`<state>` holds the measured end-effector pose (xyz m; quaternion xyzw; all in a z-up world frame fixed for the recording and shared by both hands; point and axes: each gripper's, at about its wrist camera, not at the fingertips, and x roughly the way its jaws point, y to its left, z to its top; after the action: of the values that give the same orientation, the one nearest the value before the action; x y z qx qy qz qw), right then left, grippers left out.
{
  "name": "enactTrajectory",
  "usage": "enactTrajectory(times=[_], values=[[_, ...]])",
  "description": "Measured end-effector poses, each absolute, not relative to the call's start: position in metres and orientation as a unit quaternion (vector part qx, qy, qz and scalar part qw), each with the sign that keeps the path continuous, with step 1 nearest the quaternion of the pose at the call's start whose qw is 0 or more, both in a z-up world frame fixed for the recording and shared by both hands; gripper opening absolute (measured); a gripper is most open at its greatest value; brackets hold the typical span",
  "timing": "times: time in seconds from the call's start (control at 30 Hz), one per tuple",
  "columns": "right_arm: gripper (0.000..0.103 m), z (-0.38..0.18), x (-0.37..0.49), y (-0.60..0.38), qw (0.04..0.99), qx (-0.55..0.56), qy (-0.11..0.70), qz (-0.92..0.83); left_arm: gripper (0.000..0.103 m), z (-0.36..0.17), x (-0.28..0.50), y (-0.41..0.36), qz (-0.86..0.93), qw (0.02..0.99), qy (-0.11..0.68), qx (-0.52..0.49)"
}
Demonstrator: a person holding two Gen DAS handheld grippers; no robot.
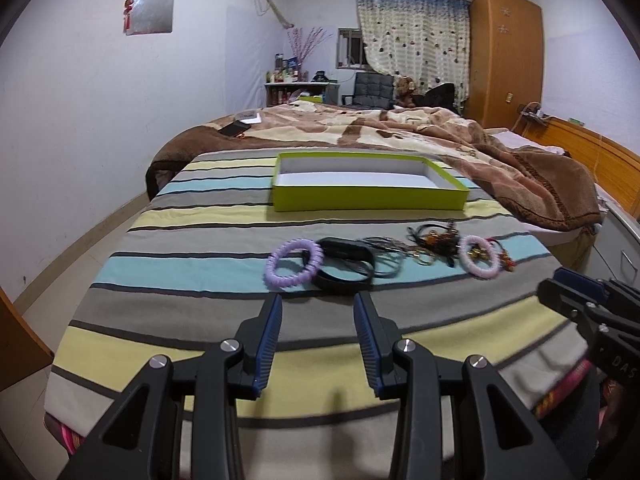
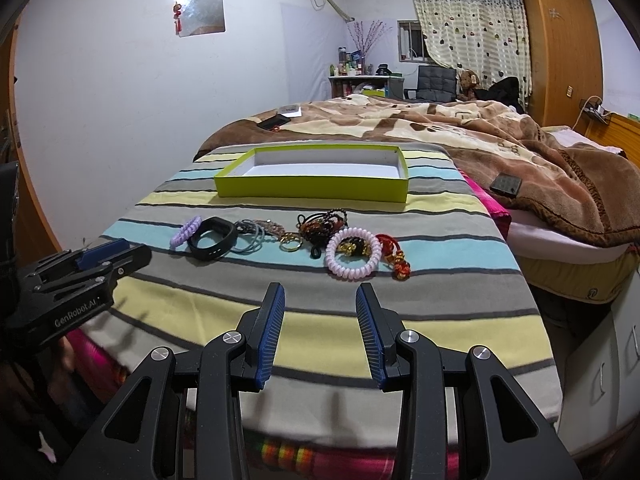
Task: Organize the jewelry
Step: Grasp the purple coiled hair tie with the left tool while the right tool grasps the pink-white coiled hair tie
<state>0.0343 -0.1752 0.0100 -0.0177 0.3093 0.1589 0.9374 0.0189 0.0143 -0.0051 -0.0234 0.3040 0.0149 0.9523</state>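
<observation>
Left wrist view: my left claw [image 1: 318, 300] wide, holding nothing, over the striped cloth [image 1: 192, 236].
Just past its tips lie a purple coil bracelet [image 1: 293, 264] and a black band [image 1: 346, 268] touching it; a tangle of cords [image 1: 434, 242] and a pink coil bracelet [image 1: 480, 262] further right. Green box [image 1: 370, 196] stands beyond (white inside).

Right wrist view: my right claw [image 2: 320, 292] equally wide, gripping nothing.
The pink coil bracelet [image 2: 352, 260] sits nearest, a red knotted charm [image 2: 398, 258] beside it. Black band [image 2: 212, 244] and purple coil bracelet [image 2: 186, 232] lie left, near the left claw [image 2: 112, 256]. Green box [image 2: 312, 190] behind the row.
</observation>
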Motion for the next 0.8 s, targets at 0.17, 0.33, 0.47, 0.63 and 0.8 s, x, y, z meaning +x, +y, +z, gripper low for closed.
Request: enactTrajectory(times=[0.17, 0.33, 0.47, 0.63, 0.8], values=[[0.038, 0.005, 0.056, -0.179, 0.935, -0.016, 0.318, 0.157, 0.039, -0.006, 0.040, 0.034, 0.037, 0.947, 0.316, -0.036], [0.038, 0.000, 0.074, -0.180, 0.931, -0.020, 0.330, 0.155, 0.039, -0.010, 0.060, 0.047, 0.051, 0.940, 0.335, -0.042], [0.038, -0.004, 0.091, -0.183, 0.928, -0.021, 0.342, 0.150, 0.039, -0.017, 0.075, 0.051, 0.052, 0.933, 0.354, -0.032], [0.038, -0.010, 0.114, -0.191, 0.921, -0.020, 0.362, 0.139, 0.039, -0.025, 0.093, 0.055, 0.047, 0.922, 0.383, -0.036], [0.038, -0.018, 0.130, -0.192, 0.909, -0.009, 0.391, 0.141, 0.039, -0.032, 0.103, 0.057, 0.045, 0.912, 0.406, -0.039]])
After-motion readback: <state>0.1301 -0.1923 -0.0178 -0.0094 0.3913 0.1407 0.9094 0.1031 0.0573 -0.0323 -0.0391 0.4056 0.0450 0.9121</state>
